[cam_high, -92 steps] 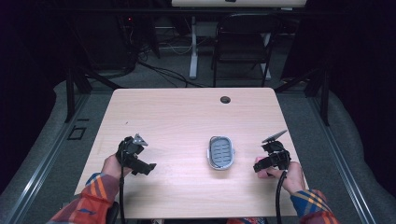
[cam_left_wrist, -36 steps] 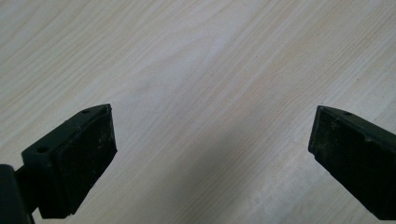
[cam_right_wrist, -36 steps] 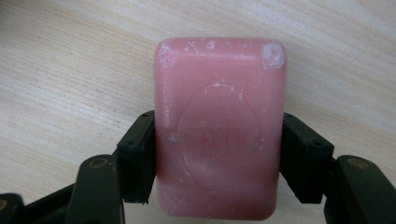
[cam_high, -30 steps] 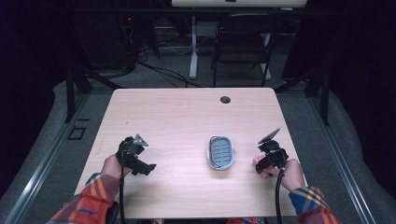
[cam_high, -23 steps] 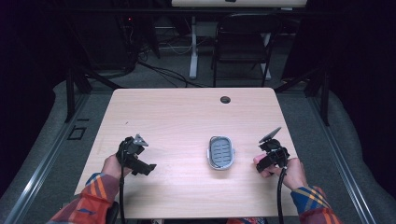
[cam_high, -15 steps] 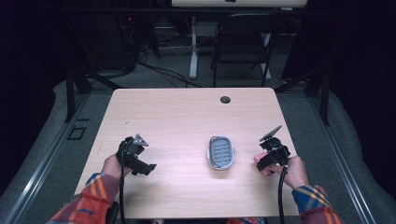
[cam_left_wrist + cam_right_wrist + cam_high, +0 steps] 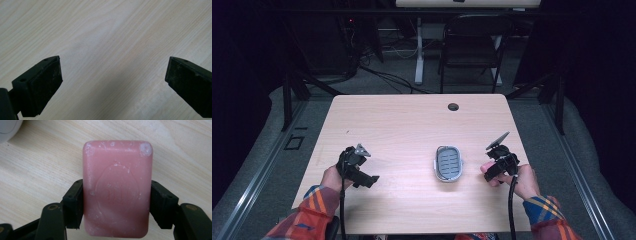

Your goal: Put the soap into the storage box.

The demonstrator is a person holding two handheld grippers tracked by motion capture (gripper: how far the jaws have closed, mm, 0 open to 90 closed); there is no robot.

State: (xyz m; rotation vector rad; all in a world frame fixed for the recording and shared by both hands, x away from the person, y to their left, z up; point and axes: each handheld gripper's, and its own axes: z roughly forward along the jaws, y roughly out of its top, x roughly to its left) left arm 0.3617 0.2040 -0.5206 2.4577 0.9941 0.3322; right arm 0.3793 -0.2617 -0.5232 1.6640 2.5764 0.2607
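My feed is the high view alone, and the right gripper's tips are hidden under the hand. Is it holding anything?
Observer: Yes. The right gripper is clamped on a pink soap bar, one jaw on each long side.
Operator: Is the left gripper carrying anything?
Observer: No. The left gripper is wide open with bare table between its jaws.
Operator: Is the soap over the dish?
Observer: No. The soap dish sits apart from it; its white rim shows at the right gripper view's top left corner.

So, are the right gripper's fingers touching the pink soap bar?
Touching. In the right gripper view, both fingers press flush against the pink soap bar's long sides, no gap visible.
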